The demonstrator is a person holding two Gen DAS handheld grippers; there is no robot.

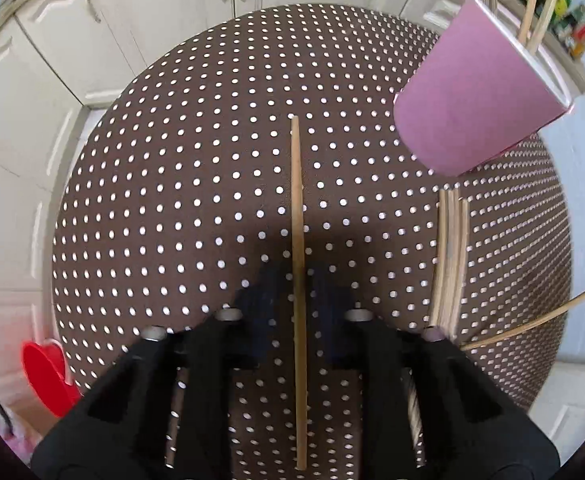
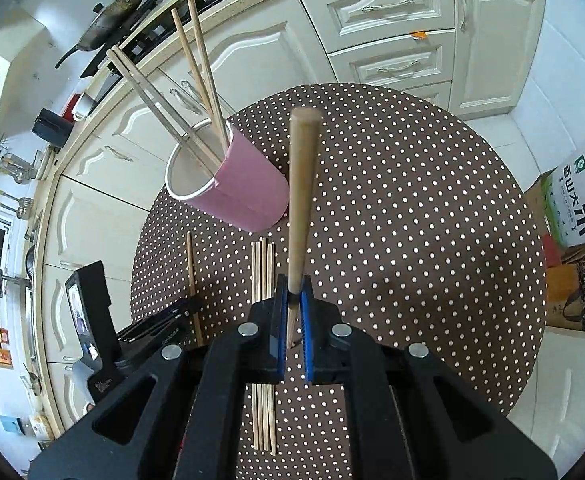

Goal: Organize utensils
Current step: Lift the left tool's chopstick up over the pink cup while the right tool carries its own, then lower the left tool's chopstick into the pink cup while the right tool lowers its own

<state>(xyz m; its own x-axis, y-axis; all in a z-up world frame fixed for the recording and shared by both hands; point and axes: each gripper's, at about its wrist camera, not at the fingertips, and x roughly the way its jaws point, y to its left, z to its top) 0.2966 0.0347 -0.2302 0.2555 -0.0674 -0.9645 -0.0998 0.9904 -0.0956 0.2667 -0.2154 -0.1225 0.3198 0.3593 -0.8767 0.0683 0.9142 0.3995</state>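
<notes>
Two tongs work over a dotted round worktop [image 2: 412, 208]. Right tongs [image 2: 292, 308] are clamped on one chopstick [image 2: 300, 200] near its thin end, thick end raised beside a pink cup [image 2: 248, 196] holding four more. Left tongs [image 1: 298, 280] sit apart, straddling a single stick [image 1: 297, 200] lying flat. A bundle [image 2: 263, 272] lies just beside. Sticks look light, stiff and smooth, so likely slippery; gripping mid-length should keep them from pivoting.
</notes>
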